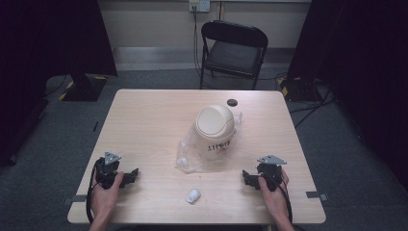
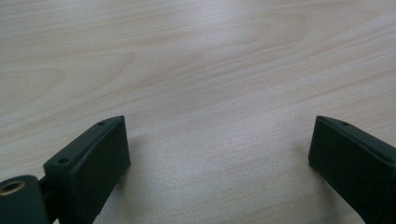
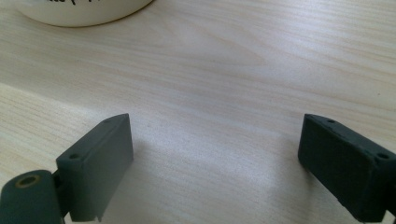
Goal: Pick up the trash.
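A cream bin with a domed swing lid (image 1: 215, 129) stands at the middle of the wooden table (image 1: 144, 120), with a clear plastic bag (image 1: 190, 156) crumpled around its base. A small white crumpled wad (image 1: 192, 196) lies near the front edge. My left gripper (image 1: 132, 175) rests at the front left, held by a hand, jaws wide apart over bare wood (image 2: 219, 144). My right gripper (image 1: 246, 177) rests at the front right, open, nothing between its jaws (image 3: 215, 149). The bin's lower edge (image 3: 79, 11) shows at the top of the right gripper view.
A small black disc (image 1: 233, 102) lies near the table's far edge. A black folding chair (image 1: 233, 50) stands behind the table. Dark curtains hang at both sides, and cables run across the floor at the right.
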Available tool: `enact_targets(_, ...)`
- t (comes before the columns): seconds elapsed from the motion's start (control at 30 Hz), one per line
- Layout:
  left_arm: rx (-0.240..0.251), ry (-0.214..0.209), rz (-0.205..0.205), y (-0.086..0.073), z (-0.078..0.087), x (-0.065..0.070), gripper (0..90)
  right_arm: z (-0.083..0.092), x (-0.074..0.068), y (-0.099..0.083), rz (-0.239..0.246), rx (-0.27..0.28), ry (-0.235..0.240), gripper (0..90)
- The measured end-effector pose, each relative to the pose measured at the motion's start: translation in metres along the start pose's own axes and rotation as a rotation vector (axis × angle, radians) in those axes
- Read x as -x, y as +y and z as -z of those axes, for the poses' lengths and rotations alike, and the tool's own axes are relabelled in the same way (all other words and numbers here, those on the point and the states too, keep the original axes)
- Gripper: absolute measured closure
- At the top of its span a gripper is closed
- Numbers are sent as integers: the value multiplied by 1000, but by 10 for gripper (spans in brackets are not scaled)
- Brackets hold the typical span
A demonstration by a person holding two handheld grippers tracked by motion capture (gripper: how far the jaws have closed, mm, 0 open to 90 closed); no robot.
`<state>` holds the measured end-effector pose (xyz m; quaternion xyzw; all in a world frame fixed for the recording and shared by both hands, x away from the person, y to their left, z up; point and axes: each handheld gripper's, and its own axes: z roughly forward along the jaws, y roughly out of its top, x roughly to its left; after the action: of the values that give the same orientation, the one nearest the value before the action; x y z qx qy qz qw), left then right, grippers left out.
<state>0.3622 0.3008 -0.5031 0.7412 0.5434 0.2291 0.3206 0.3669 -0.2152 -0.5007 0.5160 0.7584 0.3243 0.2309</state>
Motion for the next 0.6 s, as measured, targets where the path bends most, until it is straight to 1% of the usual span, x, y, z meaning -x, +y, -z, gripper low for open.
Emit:
enact_targets(0.23,1,1,6,0,0,0,52,0,0,0,1,0,1,95)
enact_targets(0.27,0,7,8,0,0,0,52,0,0,0,1,0,1,95)
enact_targets(0.37,0,6,10,0,0,0,54,0,0,0,0,-1,1,95)
enact_targets(0.4,-2,13,5,0,0,0,58,0,0,0,0,-1,1,95)
enact_targets(0.43,0,7,9,1,1,0,66,0,0,0,0,-1,1,95)
enact_targets(0.47,5,10,16,1,2,0,96,0,0,0,0,-1,1,95)
enact_targets(0.5,8,18,21,1,4,0,155,0,0,0,0,-1,1,95)
enact_targets(0.53,9,2,29,2,5,-2,197,0,0,0,0,-1,1,95)
enact_targets(0.57,19,-19,36,2,7,-3,184,0,0,0,0,-1,1,95)
enact_targets(0.6,23,-31,35,2,7,-2,185,0,0,0,0,-1,1,95)
